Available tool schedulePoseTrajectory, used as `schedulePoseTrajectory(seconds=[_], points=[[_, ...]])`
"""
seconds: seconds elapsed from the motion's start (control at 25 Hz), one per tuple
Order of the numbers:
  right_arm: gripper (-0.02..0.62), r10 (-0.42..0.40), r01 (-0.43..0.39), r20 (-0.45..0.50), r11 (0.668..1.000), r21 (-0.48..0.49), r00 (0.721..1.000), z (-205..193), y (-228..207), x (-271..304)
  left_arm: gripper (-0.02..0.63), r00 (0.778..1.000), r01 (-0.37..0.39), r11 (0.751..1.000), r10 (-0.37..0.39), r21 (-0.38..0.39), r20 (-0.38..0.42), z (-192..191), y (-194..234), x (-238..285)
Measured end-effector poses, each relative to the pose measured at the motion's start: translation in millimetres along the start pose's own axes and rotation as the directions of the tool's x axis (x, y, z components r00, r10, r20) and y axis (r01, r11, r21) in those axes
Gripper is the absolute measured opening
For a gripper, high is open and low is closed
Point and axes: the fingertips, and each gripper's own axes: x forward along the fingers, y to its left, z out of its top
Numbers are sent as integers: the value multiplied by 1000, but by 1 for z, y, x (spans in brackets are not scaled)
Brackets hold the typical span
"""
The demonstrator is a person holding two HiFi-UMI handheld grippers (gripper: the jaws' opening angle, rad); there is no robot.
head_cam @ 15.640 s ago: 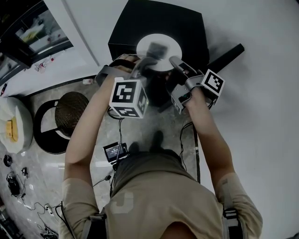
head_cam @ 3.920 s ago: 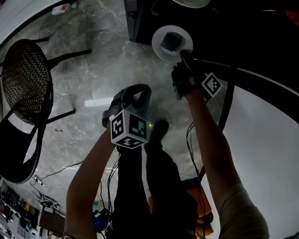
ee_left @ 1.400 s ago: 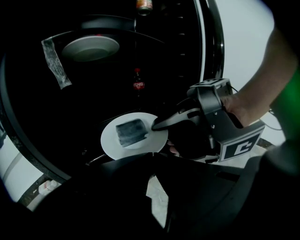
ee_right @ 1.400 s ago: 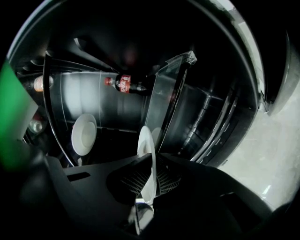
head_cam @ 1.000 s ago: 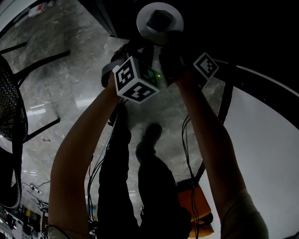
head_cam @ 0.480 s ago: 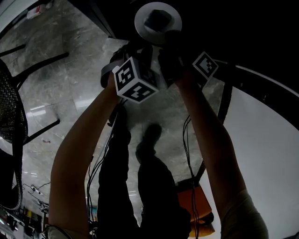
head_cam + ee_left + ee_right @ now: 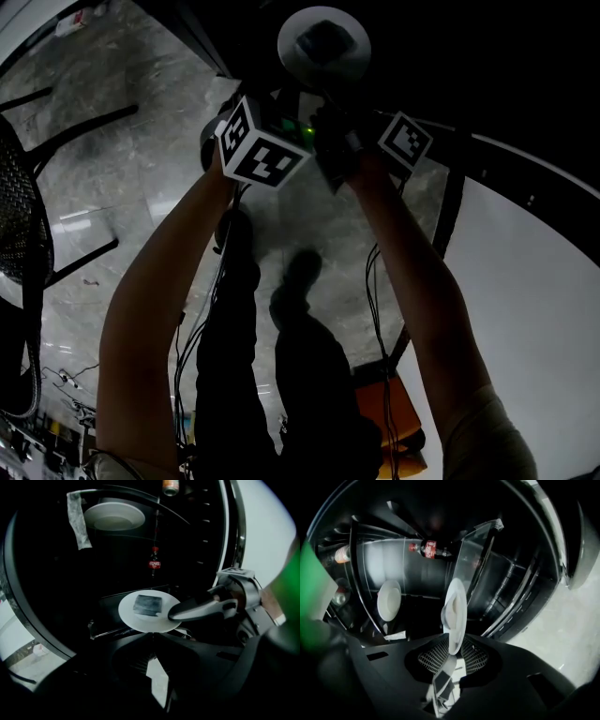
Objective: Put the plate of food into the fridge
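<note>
Our right gripper (image 7: 453,651) has its jaws clamped on the rim of the white plate (image 7: 133,620). The plate carries a dark square of food (image 7: 147,605) and sits over the front edge of a glass shelf (image 7: 108,605) inside the open fridge (image 7: 241,541). Our left gripper (image 7: 152,638) is closed tight, with its tips at the plate's near rim. We cannot tell whether they pinch it.

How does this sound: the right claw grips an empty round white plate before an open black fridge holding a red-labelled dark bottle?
Not empty: the left gripper view shows a dark square piece of food on the round white plate. The right claw does grip its rim, before the open black fridge holding the red-labelled dark bottle.
</note>
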Motion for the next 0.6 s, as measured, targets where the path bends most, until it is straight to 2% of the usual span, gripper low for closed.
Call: schedulePoseTrajectory(seconds=[0.2, 0.4, 0.6], points=[[55, -48, 46, -32, 998, -45, 998, -2, -6, 5, 18, 1000, 4, 1000, -4, -12, 1, 1, 1, 1], [47, -50, 50, -58, 999, -7, 997, -1, -4, 13, 18, 1000, 24, 999, -25, 35, 3, -2, -7, -1], [48, -66, 62, -148, 998, -31, 987, -10, 1, 22, 18, 999, 39, 999, -40, 37, 24, 7, -9, 1]])
